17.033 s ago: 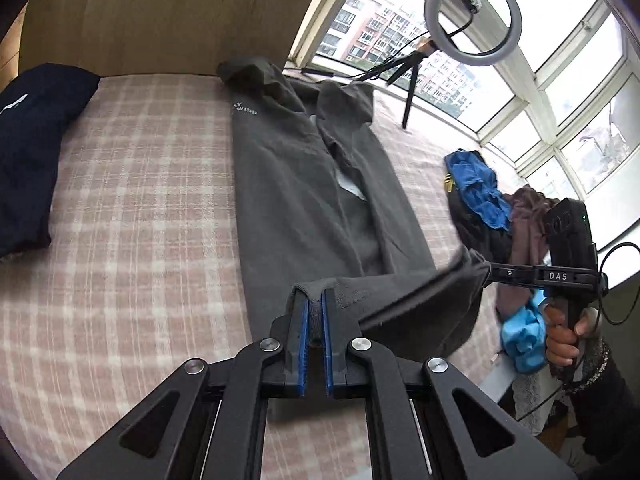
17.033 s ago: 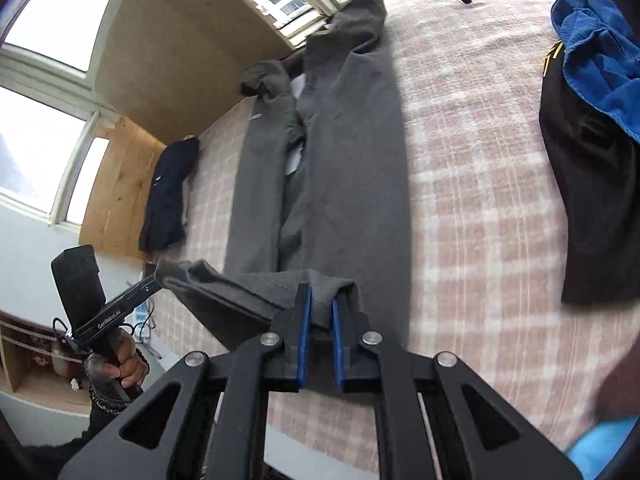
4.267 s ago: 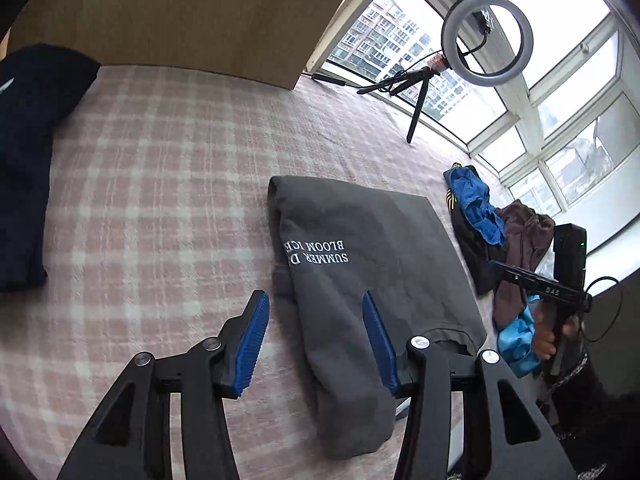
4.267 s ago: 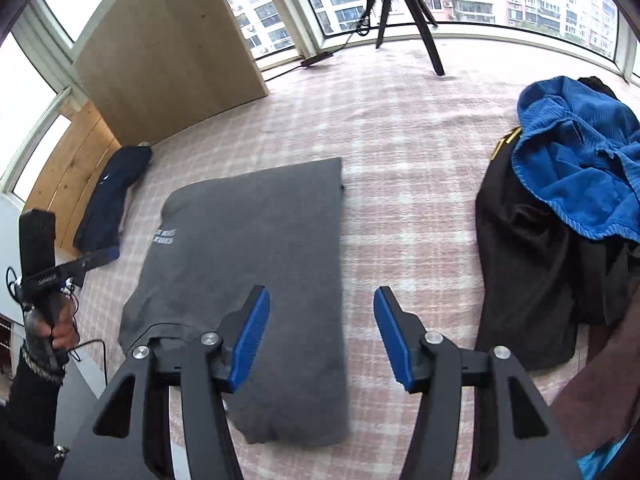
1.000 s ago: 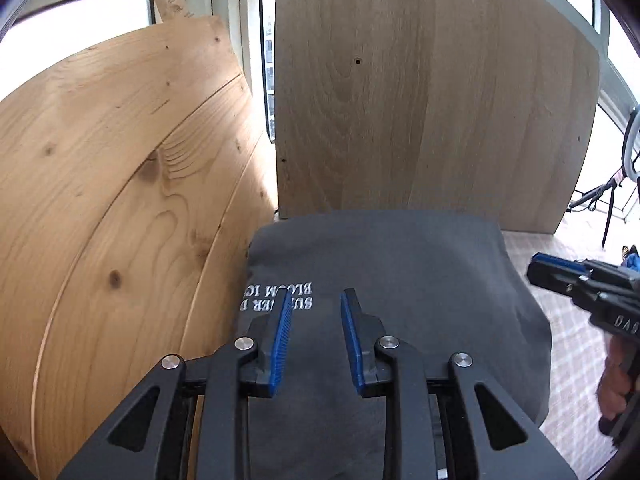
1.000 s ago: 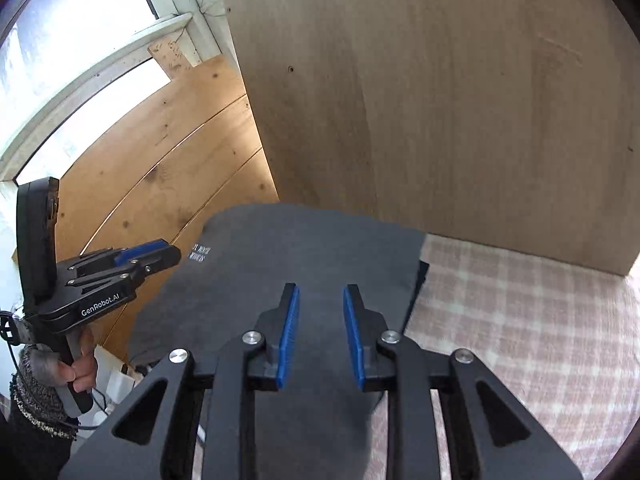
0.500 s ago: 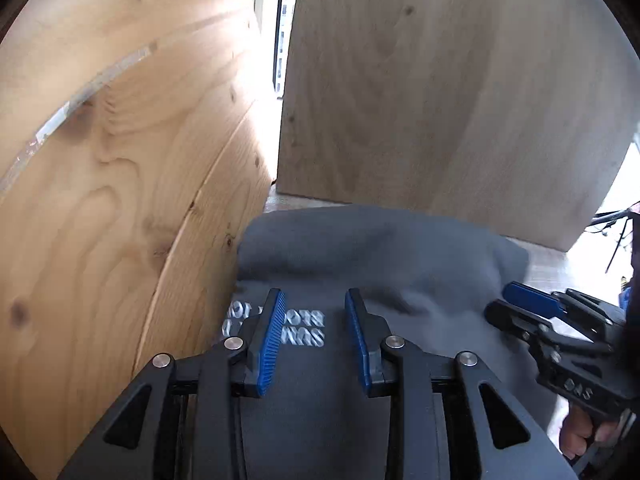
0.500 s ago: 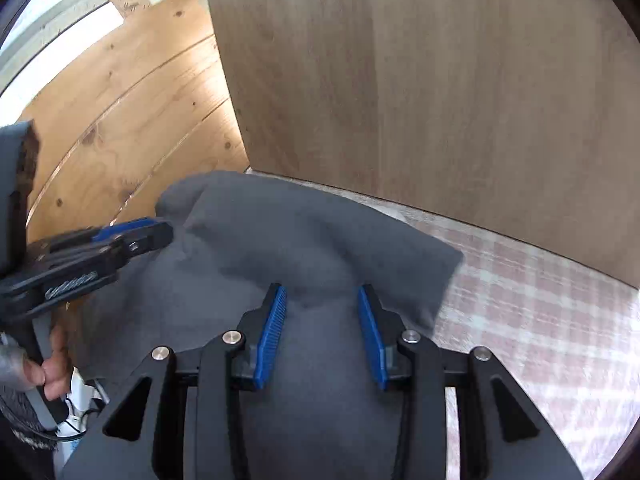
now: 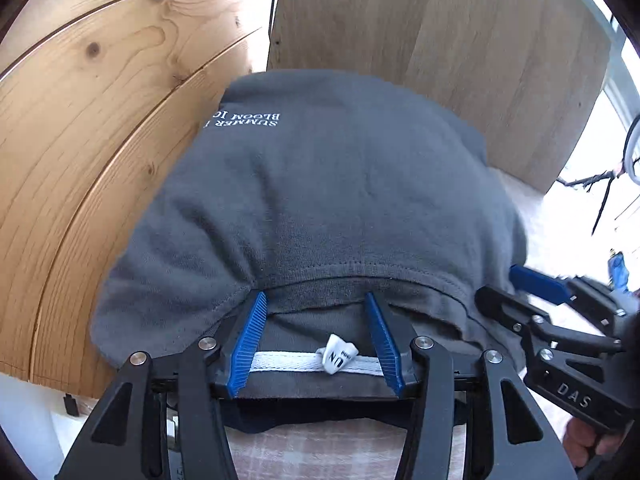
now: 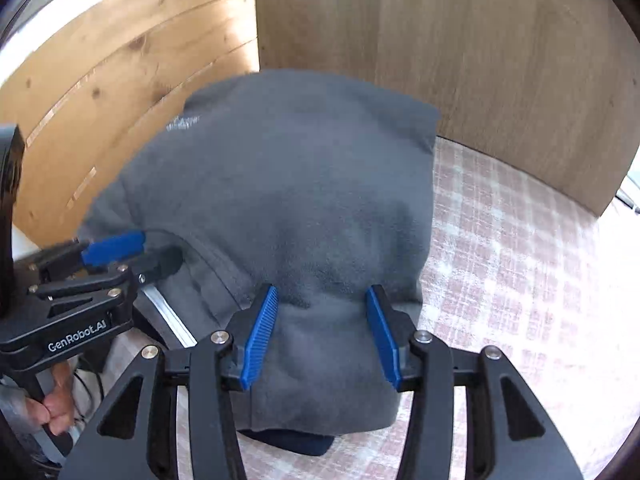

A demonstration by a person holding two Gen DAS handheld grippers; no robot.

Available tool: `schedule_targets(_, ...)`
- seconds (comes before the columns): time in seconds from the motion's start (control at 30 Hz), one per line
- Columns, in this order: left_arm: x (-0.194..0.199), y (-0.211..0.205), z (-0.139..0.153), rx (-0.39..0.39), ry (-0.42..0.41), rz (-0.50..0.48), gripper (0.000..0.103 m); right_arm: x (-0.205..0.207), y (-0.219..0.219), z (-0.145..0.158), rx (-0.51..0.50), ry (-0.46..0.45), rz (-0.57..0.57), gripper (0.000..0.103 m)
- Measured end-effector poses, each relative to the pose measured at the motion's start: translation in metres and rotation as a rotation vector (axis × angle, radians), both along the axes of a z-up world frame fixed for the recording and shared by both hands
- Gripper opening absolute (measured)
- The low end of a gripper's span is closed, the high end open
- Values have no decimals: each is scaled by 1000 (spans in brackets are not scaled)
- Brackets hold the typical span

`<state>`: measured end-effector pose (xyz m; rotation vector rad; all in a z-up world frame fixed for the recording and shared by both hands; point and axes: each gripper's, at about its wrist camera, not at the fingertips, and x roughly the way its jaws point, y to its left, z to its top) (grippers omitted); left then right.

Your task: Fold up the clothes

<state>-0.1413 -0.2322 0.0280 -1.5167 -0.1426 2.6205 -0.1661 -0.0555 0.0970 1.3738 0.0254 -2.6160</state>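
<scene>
The folded grey sweatshirt (image 9: 340, 200) with white lettering lies on top of a dark navy garment (image 10: 296, 442) in the corner of the bed; it also shows in the right wrist view (image 10: 288, 184). My left gripper (image 9: 316, 340) is open, its jaws astride the near collar edge, where a white tag (image 9: 338, 354) shows. My right gripper (image 10: 322, 336) is open, its jaws astride the sweatshirt's near right edge. Each gripper shows in the other's view, the right one (image 9: 536, 300) and the left one (image 10: 116, 256).
Pine boards (image 9: 80, 120) stand on the left and a plywood panel (image 9: 440, 40) behind the stack. The pink checked bed cover (image 10: 520, 280) stretches to the right. A ring light stand (image 9: 600, 188) shows by the window.
Both grippers have opened wider and pulled back toward the near edge of the sweatshirt, which now rests on the navy garment.
</scene>
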Motion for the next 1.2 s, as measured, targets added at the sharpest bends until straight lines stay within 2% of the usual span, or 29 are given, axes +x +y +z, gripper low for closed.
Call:
schedule_targets(0.1,16,6,26,7,14,14,49,18,-3,0,34,-1,15,46)
schedule_targets(0.2,44,18,67,-10,87,10,51,50,16,31,15,67,28,49)
schedule_targets(0.3,77,35,104,-48,163,11,66,82,38,60,-10,135,44,59)
schedule_targets(0.37,96,48,124,-68,214,28,77,103,56,69,-6,162,58,59)
schedule_targets(0.5,132,61,150,-74,254,106,77,139,92,77,6,186,55,59)
schedule_targets(0.6,157,75,156,-70,262,176,77,163,128,78,-12,170,42,59)
schedule_targets(0.7,189,96,158,-114,273,245,77,182,165,73,-21,152,13,59)
schedule_targets(0.77,202,110,154,-126,251,290,77,194,191,70,-27,138,2,59)
schedule_targets(0.97,244,150,141,-64,214,371,77,227,245,54,11,107,-3,59)
schedule_targets(1.2,278,194,131,-30,180,399,77,255,288,41,13,94,12,59)
